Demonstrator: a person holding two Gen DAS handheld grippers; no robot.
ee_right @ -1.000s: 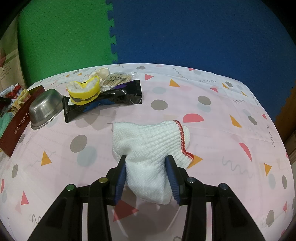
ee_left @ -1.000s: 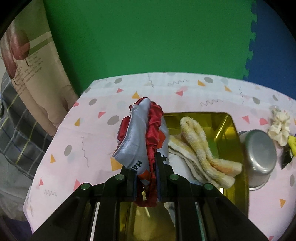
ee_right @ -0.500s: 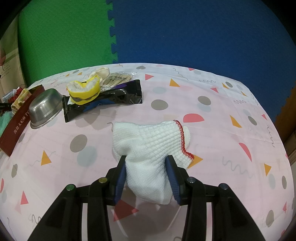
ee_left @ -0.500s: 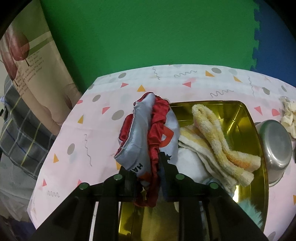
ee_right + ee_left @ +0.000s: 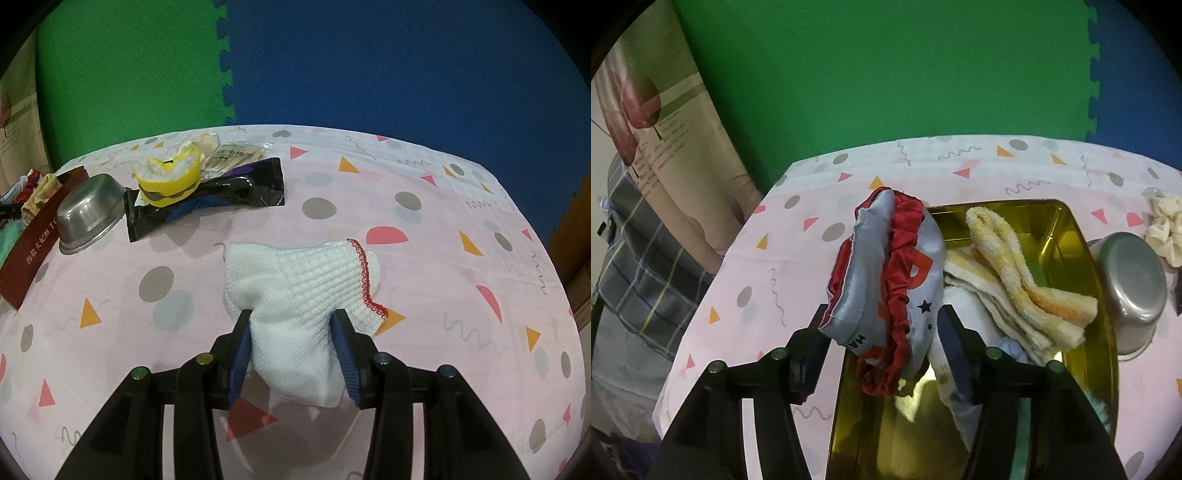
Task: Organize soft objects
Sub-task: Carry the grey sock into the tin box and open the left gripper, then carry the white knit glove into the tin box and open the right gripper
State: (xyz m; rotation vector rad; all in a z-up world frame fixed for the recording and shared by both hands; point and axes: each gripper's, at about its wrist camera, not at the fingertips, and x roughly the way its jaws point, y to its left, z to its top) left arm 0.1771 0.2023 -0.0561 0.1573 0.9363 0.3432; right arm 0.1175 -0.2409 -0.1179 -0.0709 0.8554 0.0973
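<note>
A grey and red satin cloth (image 5: 886, 280) hangs between the fingers of my left gripper (image 5: 882, 314), over the near left edge of the gold tin (image 5: 1071, 236). The left jaws are opening and stand wide, and the pads no longer pinch the cloth. Inside the tin lie a yellow-striped towel (image 5: 1015, 266) and other soft pieces. My right gripper (image 5: 291, 314) is shut on a white knitted cloth with a red hem (image 5: 306, 280), which rests on the patterned tablecloth in the right wrist view.
An upturned steel bowl (image 5: 1130, 280) sits right of the tin, with a cream scrunchie (image 5: 1165, 232) behind it. In the right wrist view, the bowl (image 5: 90, 210), a black packet (image 5: 221, 192) and a yellow item (image 5: 170, 177) lie at the back left. Green and blue foam mats stand behind the table.
My left jaws have spread apart and let go of the grey and red cloth, which has slackened between them. The right gripper and its white cloth have not moved.
</note>
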